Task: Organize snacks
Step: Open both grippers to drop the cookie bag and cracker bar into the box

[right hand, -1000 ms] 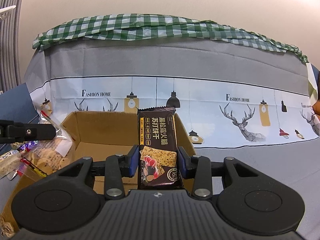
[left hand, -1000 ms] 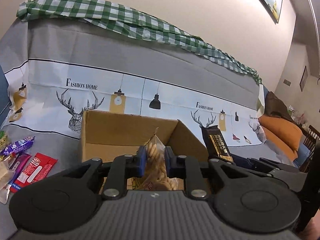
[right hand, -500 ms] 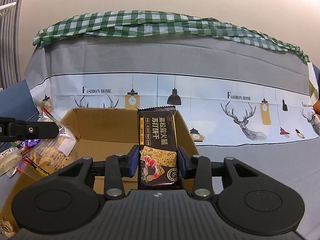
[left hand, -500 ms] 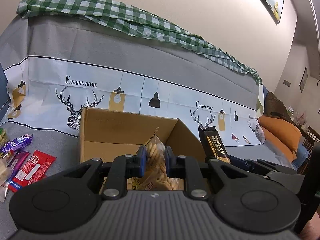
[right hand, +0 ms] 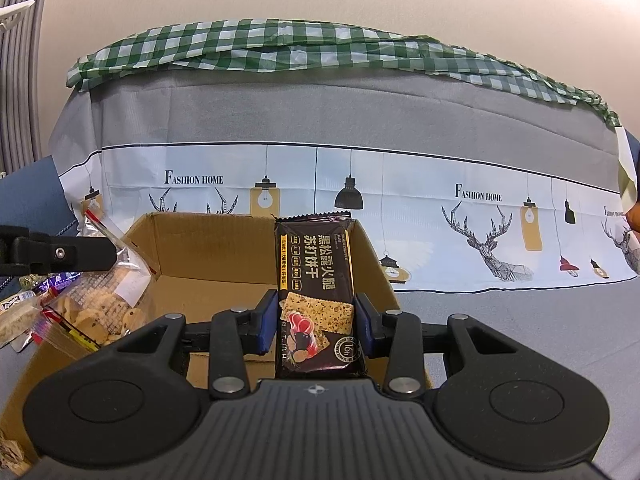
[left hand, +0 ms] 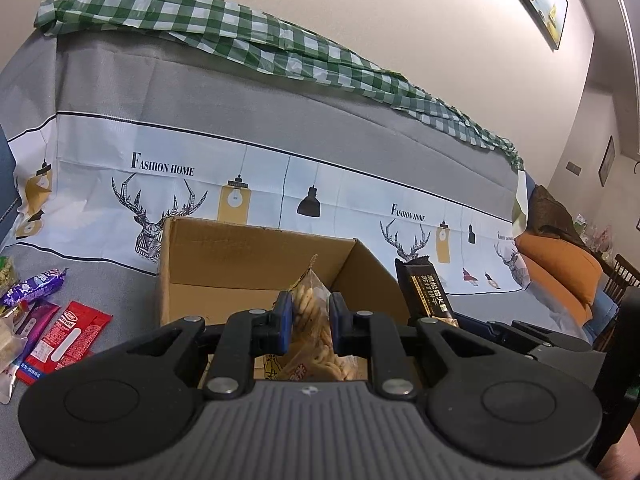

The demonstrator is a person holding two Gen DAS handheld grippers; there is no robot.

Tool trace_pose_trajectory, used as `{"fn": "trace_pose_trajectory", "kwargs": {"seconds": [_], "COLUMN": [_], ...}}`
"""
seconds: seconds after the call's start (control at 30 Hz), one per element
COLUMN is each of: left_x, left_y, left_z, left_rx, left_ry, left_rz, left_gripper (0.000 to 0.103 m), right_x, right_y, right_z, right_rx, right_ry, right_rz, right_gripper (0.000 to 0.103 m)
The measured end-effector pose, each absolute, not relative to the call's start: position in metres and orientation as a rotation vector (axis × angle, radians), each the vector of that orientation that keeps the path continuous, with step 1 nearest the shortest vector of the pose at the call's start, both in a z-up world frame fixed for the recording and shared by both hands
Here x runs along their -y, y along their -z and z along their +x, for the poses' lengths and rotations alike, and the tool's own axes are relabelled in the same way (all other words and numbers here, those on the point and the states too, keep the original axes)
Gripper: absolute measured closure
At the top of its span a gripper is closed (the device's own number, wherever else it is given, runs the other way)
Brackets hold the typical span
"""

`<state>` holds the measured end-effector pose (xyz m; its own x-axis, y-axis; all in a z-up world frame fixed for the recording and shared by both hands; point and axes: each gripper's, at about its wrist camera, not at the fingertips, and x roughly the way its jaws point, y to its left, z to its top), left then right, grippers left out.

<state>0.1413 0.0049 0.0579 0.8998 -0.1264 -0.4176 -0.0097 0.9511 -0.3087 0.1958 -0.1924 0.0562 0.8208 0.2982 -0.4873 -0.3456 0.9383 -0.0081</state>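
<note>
As a second ago, left claw [left hand: 309,322] clamping cookie bag [left hand: 310,312], right claw [right hand: 315,320] cracker pack [right hand: 316,288].

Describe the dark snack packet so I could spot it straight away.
Find the open cardboard box on the grey cloth. Over its right side the right hand-held gripper holds the dark cracker packet upright. It alone is near black with gold lettering and a pictured cracker; the neighbouring cookie bag is clear.

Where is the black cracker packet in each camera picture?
Left wrist view: the black cracker packet stands at right of centre, just past the cardboard box, held by the right gripper.
Right wrist view: the packet fills the centre, upright, between the right gripper's fingers.
Shared landmark: the cardboard box.
</note>
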Motion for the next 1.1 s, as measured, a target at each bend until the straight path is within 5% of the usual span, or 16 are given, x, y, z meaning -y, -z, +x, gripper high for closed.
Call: {"fn": "trace_pose_trajectory", "kwargs": {"seconds": [0.53, 0.57, 0.6, 0.67, 0.87, 1.1], "left_x": [-0.002, -0.002, -0.001, -0.002, -0.023, -0.036], "left_y": [-0.059, -0.058, -0.057, -0.056, -0.049, -0.026], "left_z": [0.144, 0.145, 0.148, 0.147, 0.151, 0.164], "left_rx": [-0.468, -0.482, -0.502, -0.500, -0.545, -0.732], "left_ry": [0.085, 0.099, 0.107, 0.055, -0.136, -0.218], "left_rz": [-0.324, -0.331, -0.329, -0.305, -0.308, -0.286], "left_gripper": [0.081, 0.074, 0.052, 0.026, 0.023, 0.023], "right_x": [0.193, 0.191, 0.190, 0.192, 0.211, 0.229], "right_y": [-0.054, -0.053, -0.052, -0.050, -0.036, -0.017], "right_z": [0.197, 0.198, 0.199, 0.203, 0.220, 0.230], "right_rx": [-0.519, -0.527, -0.531, -0.543, -0.663, -0.785], "right_ry": [-0.342, -0.329, -0.306, -0.239, -0.088, 0.009], "right_rz": [-0.098, -0.107, -0.123, -0.135, -0.103, -0.053], "right_gripper": [0.062, 0.061, 0.054, 0.038, 0.030, 0.033]}}
